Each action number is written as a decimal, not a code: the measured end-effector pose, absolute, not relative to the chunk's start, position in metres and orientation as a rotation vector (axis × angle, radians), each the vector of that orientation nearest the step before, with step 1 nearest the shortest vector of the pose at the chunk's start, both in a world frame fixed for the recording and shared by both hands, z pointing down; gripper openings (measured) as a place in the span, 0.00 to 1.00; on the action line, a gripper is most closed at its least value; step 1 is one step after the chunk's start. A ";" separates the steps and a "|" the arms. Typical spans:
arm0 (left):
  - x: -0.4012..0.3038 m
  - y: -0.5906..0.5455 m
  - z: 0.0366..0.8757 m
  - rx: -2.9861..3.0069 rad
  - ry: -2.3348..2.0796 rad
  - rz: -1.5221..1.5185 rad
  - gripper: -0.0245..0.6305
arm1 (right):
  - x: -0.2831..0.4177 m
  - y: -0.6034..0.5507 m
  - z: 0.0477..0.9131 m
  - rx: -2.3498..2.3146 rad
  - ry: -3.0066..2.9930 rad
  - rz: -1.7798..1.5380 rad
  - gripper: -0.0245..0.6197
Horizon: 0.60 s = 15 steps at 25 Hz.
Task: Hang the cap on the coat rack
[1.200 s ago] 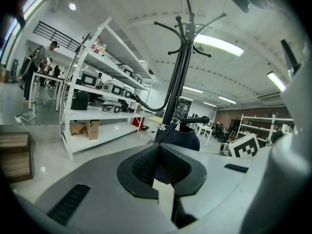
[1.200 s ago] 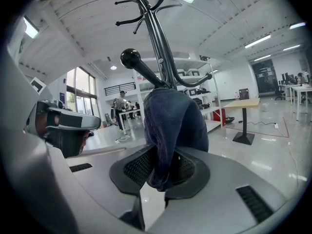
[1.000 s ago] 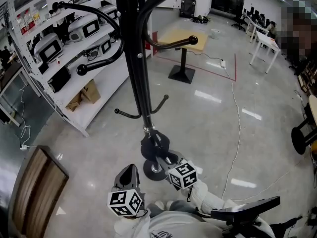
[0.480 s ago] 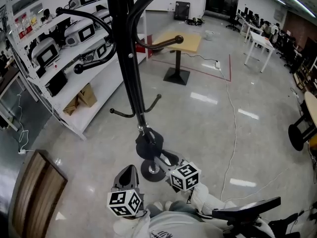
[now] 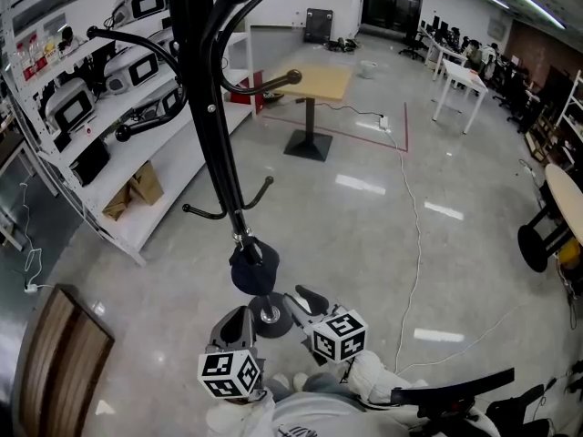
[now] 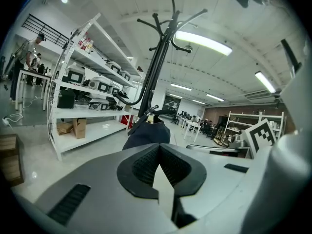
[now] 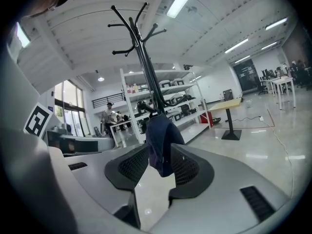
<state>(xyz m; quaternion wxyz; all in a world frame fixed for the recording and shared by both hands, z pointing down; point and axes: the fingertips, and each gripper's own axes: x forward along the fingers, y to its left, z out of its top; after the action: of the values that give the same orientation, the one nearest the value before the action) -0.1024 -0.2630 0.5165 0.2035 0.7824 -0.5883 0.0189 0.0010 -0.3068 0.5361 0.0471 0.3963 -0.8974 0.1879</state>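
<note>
Dark navy cap (image 5: 254,269). Glossy black coat rack (image 5: 208,107). The left gripper (image 5: 239,320) and right gripper (image 5: 308,299) are grey with black textured pads; each bears a white cube patterned with black squares. Pale grey shiny floor (image 5: 364,235), red tape line (image 5: 405,127).

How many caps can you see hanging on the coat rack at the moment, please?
1. The dark cap hangs low on the coat rack, just above its base. No other cap shows in any view.
</note>
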 end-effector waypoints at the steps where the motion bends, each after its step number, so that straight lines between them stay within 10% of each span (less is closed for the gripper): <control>1: -0.097 -0.262 0.517 2.187 -1.635 0.056 0.04 | 0.005 -0.304 0.538 1.215 -2.732 0.574 0.26; 15: -0.063 -0.256 0.509 2.231 -1.643 0.076 0.04 | 0.014 -0.278 0.527 1.196 -2.752 0.481 0.07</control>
<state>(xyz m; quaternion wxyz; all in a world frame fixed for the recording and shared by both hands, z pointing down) -0.0634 -0.2560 0.5088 0.1841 0.7911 -0.5827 0.0269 0.0141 -0.2777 0.5266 0.0515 0.3931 -0.9044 0.1581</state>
